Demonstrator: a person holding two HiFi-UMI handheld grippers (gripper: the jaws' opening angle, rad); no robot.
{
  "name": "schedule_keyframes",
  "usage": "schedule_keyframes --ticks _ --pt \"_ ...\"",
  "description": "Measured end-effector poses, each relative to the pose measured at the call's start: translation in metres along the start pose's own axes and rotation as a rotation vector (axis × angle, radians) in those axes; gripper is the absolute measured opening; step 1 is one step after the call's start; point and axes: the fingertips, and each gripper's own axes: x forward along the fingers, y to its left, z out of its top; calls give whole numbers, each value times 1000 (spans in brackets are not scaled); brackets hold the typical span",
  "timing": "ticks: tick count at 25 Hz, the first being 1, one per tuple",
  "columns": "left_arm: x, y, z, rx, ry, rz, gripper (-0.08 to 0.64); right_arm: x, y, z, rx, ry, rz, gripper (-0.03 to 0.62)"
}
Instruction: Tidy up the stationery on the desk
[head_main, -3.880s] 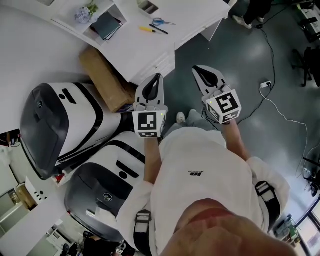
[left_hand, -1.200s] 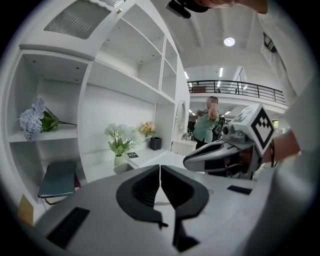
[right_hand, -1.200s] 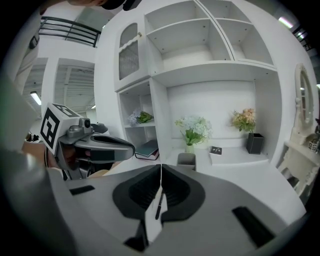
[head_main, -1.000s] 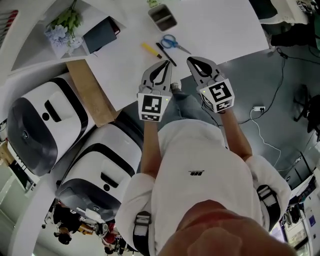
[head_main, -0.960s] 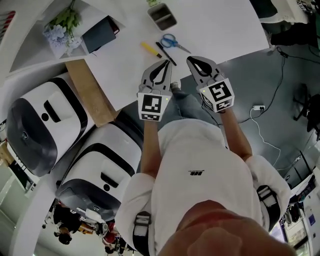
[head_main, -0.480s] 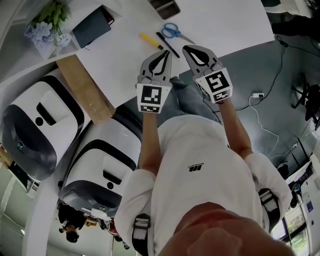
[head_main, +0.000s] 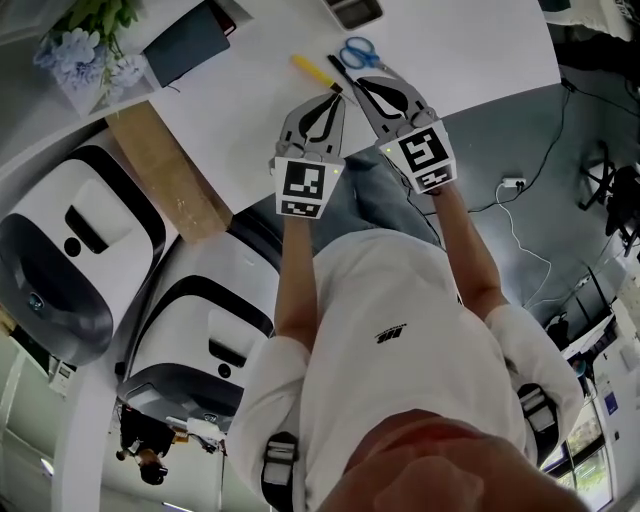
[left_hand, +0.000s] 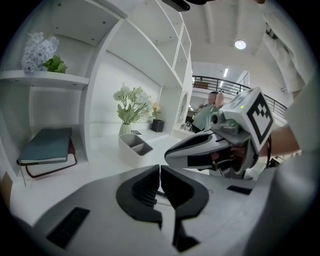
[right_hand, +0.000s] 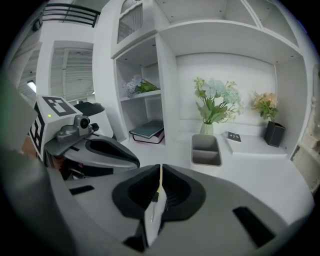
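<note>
Pen (head_main: 311, 68), yellow, lies slantwise on the desk (head_main: 470, 50), far-left to near-right.

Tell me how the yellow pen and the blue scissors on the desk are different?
The yellow pen is one straight, thin stick, while the blue scissors have two round loop handles. The pen is yellow and the scissors' handles are blue. In the head view the pen lies to the left and the scissors to its right. Both lie flat on the white desk, close to each other.
</note>
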Motion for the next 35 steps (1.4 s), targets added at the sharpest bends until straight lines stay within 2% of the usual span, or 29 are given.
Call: schedule_keyframes --ticks 18,24,35 --pt "-8 55 -35 -49 37 54 0 75 21 -9 -76 107 58 3" --pt "-8 65 -41 -59 45 65 0 97 24 -15 -105 156 77 32" --pt "-6 86 -52 -73 61 80 0 122 22 -26 -102 222 83 58"
